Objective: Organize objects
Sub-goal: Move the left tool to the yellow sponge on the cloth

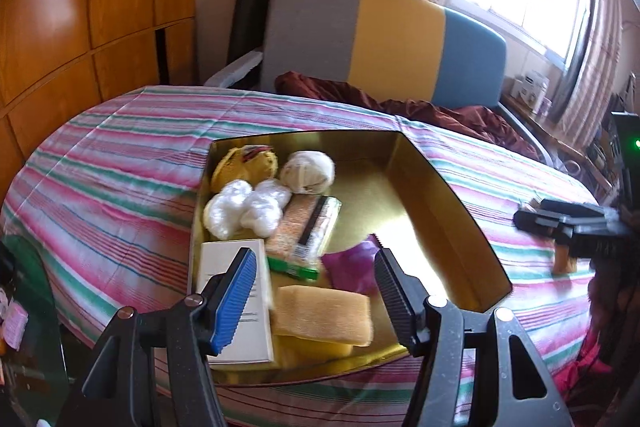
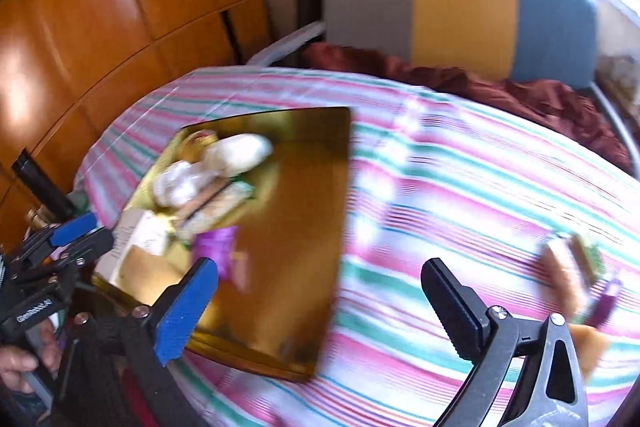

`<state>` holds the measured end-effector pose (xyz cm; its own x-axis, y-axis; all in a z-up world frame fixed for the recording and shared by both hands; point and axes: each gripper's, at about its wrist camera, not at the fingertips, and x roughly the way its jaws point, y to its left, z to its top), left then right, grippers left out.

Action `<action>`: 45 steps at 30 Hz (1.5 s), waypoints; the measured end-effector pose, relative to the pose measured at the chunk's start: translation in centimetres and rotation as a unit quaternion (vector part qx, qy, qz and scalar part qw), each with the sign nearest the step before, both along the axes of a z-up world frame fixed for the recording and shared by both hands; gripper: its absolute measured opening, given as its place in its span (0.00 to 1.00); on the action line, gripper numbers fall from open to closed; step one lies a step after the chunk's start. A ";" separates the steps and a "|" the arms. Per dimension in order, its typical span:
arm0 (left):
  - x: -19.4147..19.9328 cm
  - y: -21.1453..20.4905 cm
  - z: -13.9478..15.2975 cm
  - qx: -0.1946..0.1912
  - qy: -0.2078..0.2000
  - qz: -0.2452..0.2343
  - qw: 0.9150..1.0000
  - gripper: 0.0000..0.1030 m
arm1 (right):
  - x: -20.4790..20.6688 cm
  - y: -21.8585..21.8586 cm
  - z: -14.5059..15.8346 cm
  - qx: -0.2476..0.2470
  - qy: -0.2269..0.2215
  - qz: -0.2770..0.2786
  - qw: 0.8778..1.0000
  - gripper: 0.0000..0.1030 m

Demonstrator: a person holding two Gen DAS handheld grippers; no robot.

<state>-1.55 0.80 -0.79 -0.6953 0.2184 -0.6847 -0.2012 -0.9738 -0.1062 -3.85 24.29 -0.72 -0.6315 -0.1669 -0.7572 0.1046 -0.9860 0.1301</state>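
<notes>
Nearest, the orange sponge cloth lies in the gold tin on the striped bed: probably soft and light, best pinched at its folded edge. Left gripper hovers over it, jaws apart and empty; right gripper jaws wide apart, empty.

On the striped bedspread we see an open gold tin, its left half packed. Against its far-left corner sit yellow yarn and a cream yarn ball, with white stuffing just in front. A bead packet lies mid-tin, a purple pouch beside it. A white booklet and orange crepe fold fill the near-left corner.
</notes>
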 end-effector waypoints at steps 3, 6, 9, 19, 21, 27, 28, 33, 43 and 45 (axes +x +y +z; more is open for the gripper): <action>0.3 1.3 0.2 -0.006 0.003 -0.019 1.000 0.60 | 0.4 3.8 0.4 0.017 -0.001 -0.037 0.999 1.00; 0.6 2.7 0.3 -0.012 0.004 -0.036 0.999 0.60 | 0.9 8.0 0.8 0.040 -0.007 -0.080 0.996 1.00; 0.7 4.4 0.4 -0.020 0.003 -0.058 0.998 0.60 | 1.5 12.4 0.9 0.057 -0.007 -0.128 0.990 1.00; 0.9 12.4 -0.1 -0.042 -0.008 -0.147 0.988 0.60 | 5.3 28.0 -2.0 -0.073 -0.030 -0.377 0.923 1.00; 1.0 14.5 -0.4 -0.044 -0.013 -0.169 0.985 0.60 | 6.4 29.2 -2.2 -0.091 -0.032 -0.408 0.908 1.00; 1.5 20.3 -1.6 -0.042 -0.038 -0.238 0.970 0.60 | 7.8 31.7 -3.7 -0.182 -0.041 -0.443 0.877 1.00; 1.5 21.2 -1.8 -0.039 -0.045 -0.247 0.967 0.60 | 7.8 31.8 -3.9 -0.187 -0.044 -0.443 0.876 1.00; 1.6 24.8 -2.6 -0.035 -0.060 -0.284 0.956 0.59 | 7.2 31.6 -4.2 -0.196 -0.051 -0.432 0.879 1.00; -1.9 28.0 -4.9 -0.002 -0.140 -0.271 0.952 0.59 | 7.6 32.0 -4.6 -0.223 -0.048 -0.420 0.879 1.00; -2.4 28.8 -5.0 -0.001 -0.146 -0.267 0.953 0.57 | 7.5 31.9 -4.7 -0.226 -0.049 -0.416 0.880 1.00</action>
